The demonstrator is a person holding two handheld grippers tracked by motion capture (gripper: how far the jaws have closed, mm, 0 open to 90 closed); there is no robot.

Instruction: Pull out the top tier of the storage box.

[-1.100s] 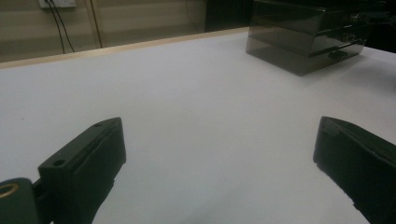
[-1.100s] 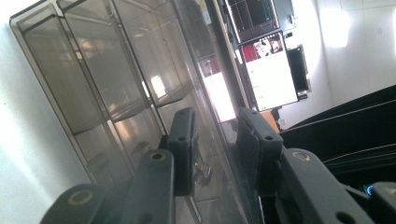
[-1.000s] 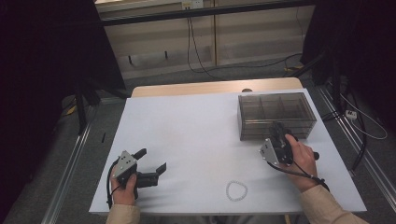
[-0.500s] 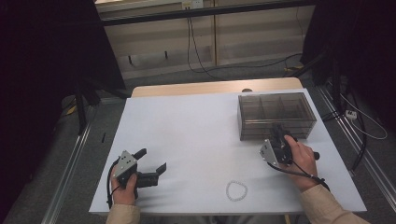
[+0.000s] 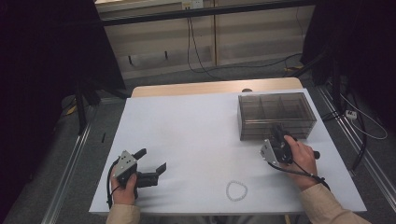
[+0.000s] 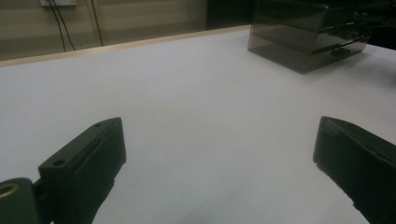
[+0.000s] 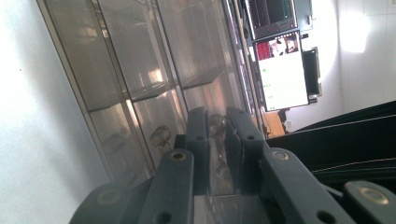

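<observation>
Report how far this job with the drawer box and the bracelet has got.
Early stage. Done: nothing visibly stored; the white beaded bracelet lies loose on the white table. In hand: the right gripper is at the front of the smoky transparent plastic drawer box, fingers nearly closed around what looks like a drawer knob. The left gripper rests open. Left: probably opening the drawer and putting the bracelet in.
</observation>
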